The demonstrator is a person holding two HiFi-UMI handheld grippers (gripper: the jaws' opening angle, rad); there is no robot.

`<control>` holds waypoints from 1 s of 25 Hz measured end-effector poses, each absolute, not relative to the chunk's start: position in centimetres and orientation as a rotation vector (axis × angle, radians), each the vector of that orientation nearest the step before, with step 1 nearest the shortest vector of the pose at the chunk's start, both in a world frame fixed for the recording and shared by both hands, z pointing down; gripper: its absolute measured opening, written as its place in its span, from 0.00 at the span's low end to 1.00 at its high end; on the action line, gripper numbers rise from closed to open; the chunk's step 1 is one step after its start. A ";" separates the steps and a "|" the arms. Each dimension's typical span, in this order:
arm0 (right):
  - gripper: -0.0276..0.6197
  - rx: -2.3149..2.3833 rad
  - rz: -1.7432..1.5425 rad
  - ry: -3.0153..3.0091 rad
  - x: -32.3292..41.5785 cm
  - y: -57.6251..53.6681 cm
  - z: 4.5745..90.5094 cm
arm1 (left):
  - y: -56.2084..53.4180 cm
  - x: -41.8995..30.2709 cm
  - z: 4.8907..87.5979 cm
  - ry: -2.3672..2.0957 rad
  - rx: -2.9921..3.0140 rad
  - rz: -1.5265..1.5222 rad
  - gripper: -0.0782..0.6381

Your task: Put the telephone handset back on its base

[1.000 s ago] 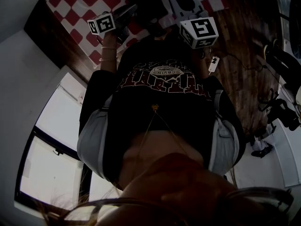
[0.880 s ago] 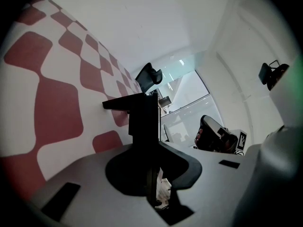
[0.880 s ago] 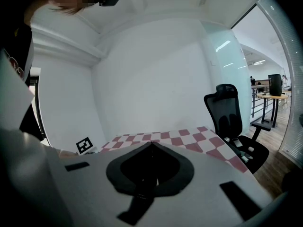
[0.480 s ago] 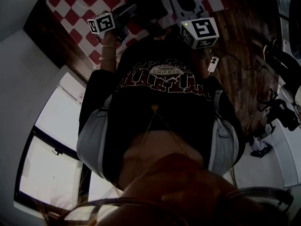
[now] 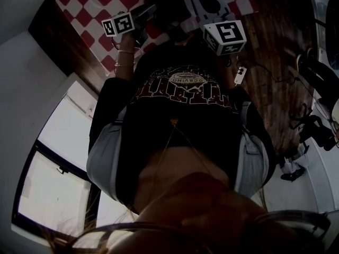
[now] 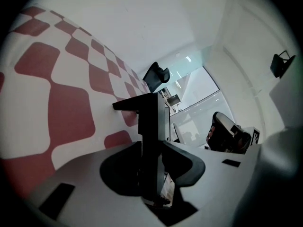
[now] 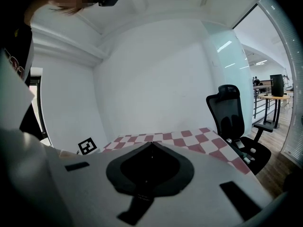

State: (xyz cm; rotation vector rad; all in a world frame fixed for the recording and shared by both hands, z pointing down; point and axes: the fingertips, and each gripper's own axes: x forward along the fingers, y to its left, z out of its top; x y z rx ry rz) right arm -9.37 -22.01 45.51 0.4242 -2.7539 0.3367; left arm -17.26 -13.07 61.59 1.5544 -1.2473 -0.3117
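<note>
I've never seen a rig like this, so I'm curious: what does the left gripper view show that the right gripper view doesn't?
Only the left gripper view: a black object, probably the telephone handset, standing between the fingers of the left gripper, which have just been opening. Only the right gripper view: the fingers of the right gripper closed together with nothing between them, the left gripper's marker cube, and a distant desk. Both: the red-and-white checked tablecloth, a black office chair and white walls.
</note>
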 end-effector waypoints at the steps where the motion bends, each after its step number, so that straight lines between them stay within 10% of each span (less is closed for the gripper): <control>1: 0.07 0.413 0.342 -2.759 -9.5 -21.8 45.4 | -13.1 -17.3 61.6 -1.260 1.554 -0.292 0.30; 25: 0.07 0.398 0.302 -2.799 -8.2 -19.7 44.0 | -12.2 -17.2 62.5 -1.632 1.518 0.036 0.34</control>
